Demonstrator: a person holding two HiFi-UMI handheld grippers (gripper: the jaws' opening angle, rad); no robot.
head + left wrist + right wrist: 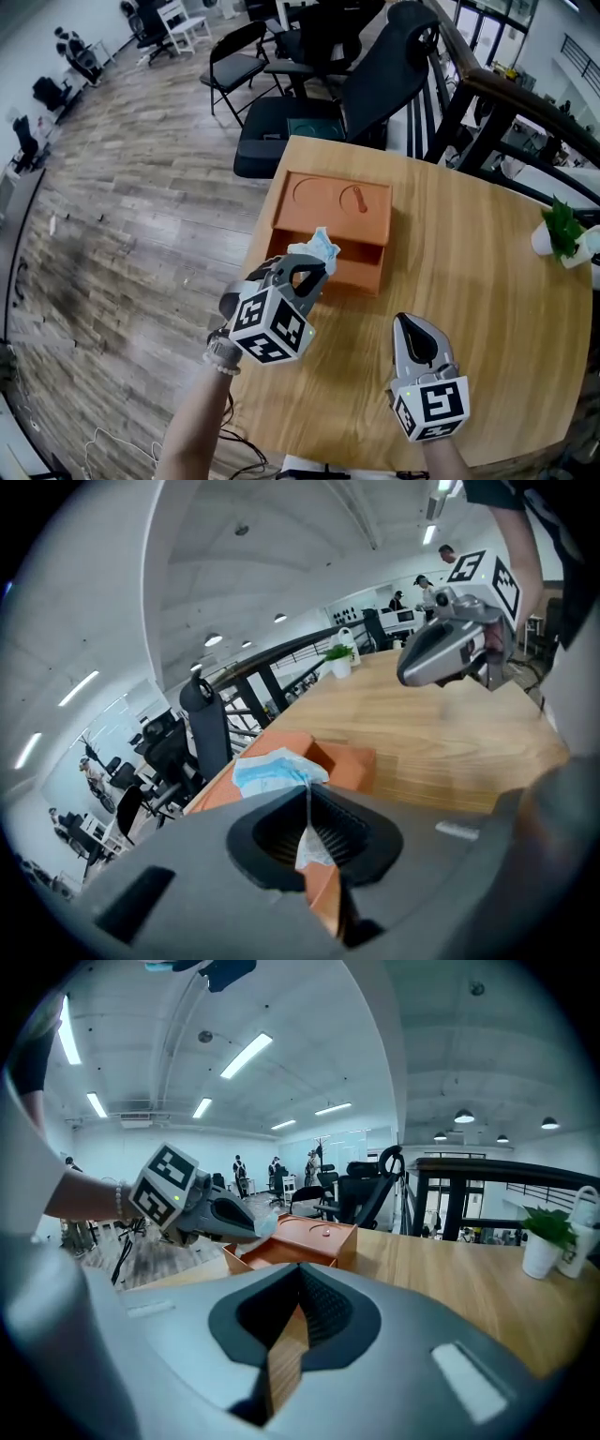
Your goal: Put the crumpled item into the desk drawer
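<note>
An orange desk drawer box (333, 202) stands on the round wooden table (487, 309), its drawer (361, 267) pulled out toward me. My left gripper (314, 269) is shut on a crumpled blue-and-white item (317, 246) and holds it over the drawer's left end. In the left gripper view the crumpled item (272, 769) sticks out past the closed jaws, with the orange box (349, 759) right behind it. My right gripper (410, 324) hovers over bare table to the right, shut and empty. The right gripper view shows the left gripper (246, 1221) by the open drawer (272, 1252).
A small potted plant (561, 231) in a white cup sits at the table's right edge. Black chairs (356, 84) and a dark railing (487, 103) stand beyond the table's far side. Wood floor (122, 216) lies to the left.
</note>
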